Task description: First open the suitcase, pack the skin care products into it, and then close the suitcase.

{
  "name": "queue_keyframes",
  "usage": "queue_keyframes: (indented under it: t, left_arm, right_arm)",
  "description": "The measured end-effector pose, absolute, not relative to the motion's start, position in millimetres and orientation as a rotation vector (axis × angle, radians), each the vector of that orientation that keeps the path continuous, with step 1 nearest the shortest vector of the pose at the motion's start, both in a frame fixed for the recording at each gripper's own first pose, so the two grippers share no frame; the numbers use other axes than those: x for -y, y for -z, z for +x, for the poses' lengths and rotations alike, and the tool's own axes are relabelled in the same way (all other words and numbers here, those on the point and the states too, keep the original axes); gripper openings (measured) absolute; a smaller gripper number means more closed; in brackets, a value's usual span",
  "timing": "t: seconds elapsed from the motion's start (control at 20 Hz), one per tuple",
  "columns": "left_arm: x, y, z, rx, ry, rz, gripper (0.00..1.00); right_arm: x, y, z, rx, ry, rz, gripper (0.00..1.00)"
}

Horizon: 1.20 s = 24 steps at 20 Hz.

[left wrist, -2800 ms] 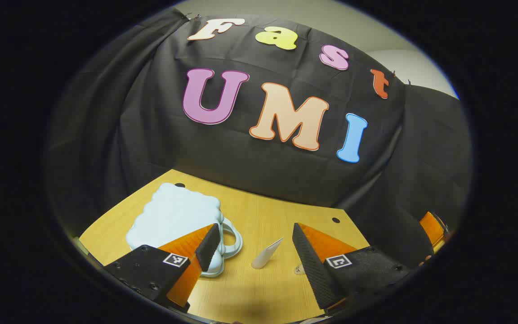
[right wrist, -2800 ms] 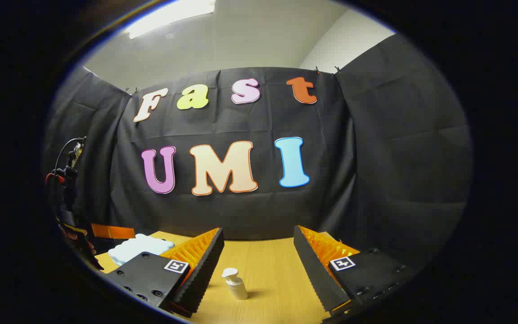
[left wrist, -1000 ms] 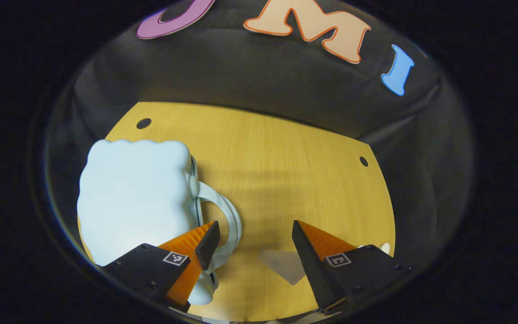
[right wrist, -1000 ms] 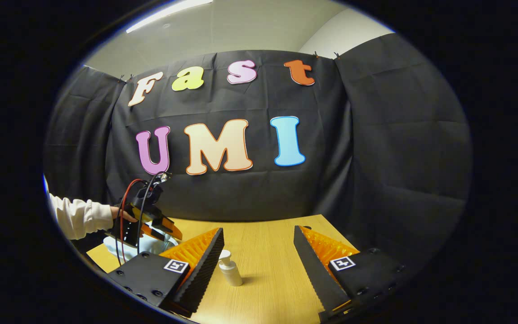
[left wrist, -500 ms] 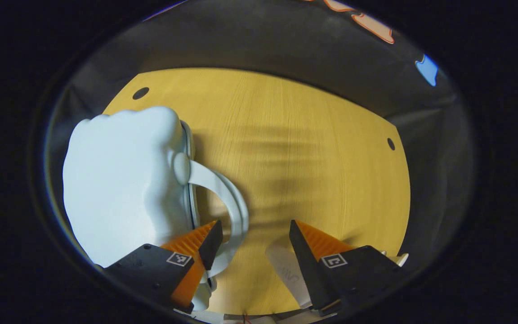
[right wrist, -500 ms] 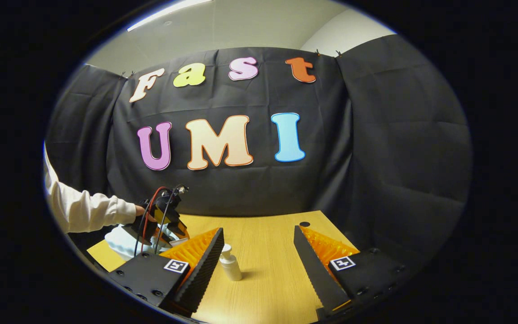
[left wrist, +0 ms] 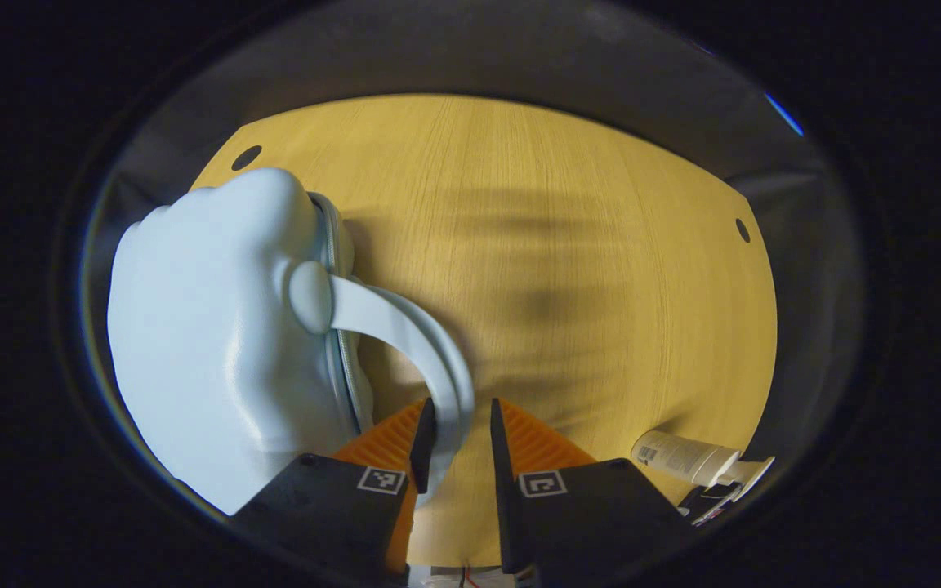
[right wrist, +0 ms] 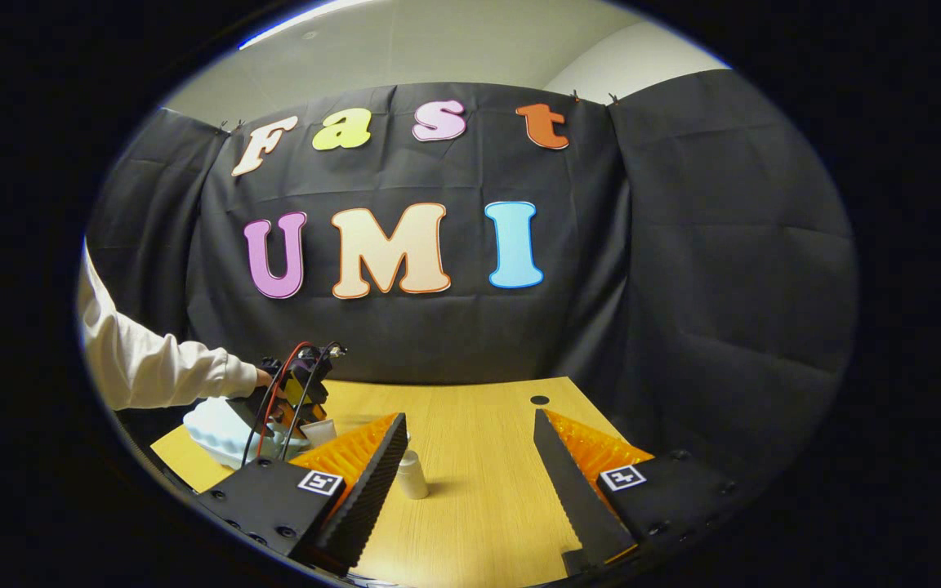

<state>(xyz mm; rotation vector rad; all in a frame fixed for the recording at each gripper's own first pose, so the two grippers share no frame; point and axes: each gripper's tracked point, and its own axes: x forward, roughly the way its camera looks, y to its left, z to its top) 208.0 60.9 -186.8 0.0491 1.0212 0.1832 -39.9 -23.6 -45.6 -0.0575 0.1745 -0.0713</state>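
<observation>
Opening step: the left gripper (left wrist: 458, 437) has its 2 fingers nearly closed around the suitcase (left wrist: 217, 343) handle (left wrist: 430, 343). Next, probably lift. The right gripper (right wrist: 466, 457) gapes wide, empty, with the pump bottle (right wrist: 412, 474) between its fingers.

Wooden table (left wrist: 601, 245) with 2 round holes; black cloth wall (right wrist: 724, 245) behind.

Bare table (left wrist: 568, 245) lies open beyond and to the right of the suitcase (left wrist: 209, 343). The suitcase and its handle (left wrist: 430, 359) block the left side, and a tube (left wrist: 683, 457) lies at the near right edge. A small bottle (right wrist: 412, 475) stands alone mid-table, open wood to its right.
</observation>
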Motion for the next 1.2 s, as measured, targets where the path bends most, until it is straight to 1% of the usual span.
queue_keyframes:
  t: [0.05, 0.15, 0.2, 0.3, 0.35, 0.55, 0.7, 0.8, 1.0, 1.2]
  left_arm:
    - [-63.8, 187.9, 208.0, -1.024, -0.187, 0.050, 0.29]
    - [-65.4, 194.5, 207.0, -1.046, -0.183, 0.032, 0.22]
    - [-66.2, 196.2, 207.6, -1.051, -0.183, 0.022, 0.21]
    - [-68.6, 197.8, 207.9, -1.057, -0.187, 0.023, 0.16]
    - [-69.0, 197.3, 207.3, -1.063, -0.179, 0.033, 0.10]
    - [-66.6, 195.1, 207.5, -1.073, -0.156, 0.058, 0.03]
    - [-63.7, 187.8, 204.8, -1.070, -0.130, 0.041, 0.00]
    - [-64.1, 176.9, 201.9, -1.056, -0.116, 0.037, 0.00]
    - [-54.2, 141.8, 189.6, -0.995, -0.056, 0.016, 0.00]
    - [-50.6, 95.4, 173.6, -0.909, -0.020, -0.024, 0.00]
  right_arm:
    - [25.1, 44.9, -40.7, -0.174, 0.077, -0.057, 0.98]
    - [26.9, 44.0, -41.6, -0.169, 0.086, -0.059, 0.98]
    - [27.3, 44.1, -41.5, -0.170, 0.089, -0.062, 0.98]
    - [27.1, 44.9, -42.3, -0.172, 0.093, -0.071, 0.98]
    - [26.5, 46.4, -41.9, -0.174, 0.093, -0.073, 0.98]
    - [20.3, 49.7, -39.8, -0.180, 0.084, -0.070, 0.98]
    - [17.3, 48.8, -39.6, -0.178, 0.079, -0.076, 0.98]
    - [16.8, 49.5, -39.9, -0.180, 0.079, -0.086, 0.98]
    - [9.0, 50.6, -33.6, -0.182, 0.056, -0.074, 0.98]
    - [-7.6, 48.0, -22.5, -0.169, 0.008, -0.080, 0.98]
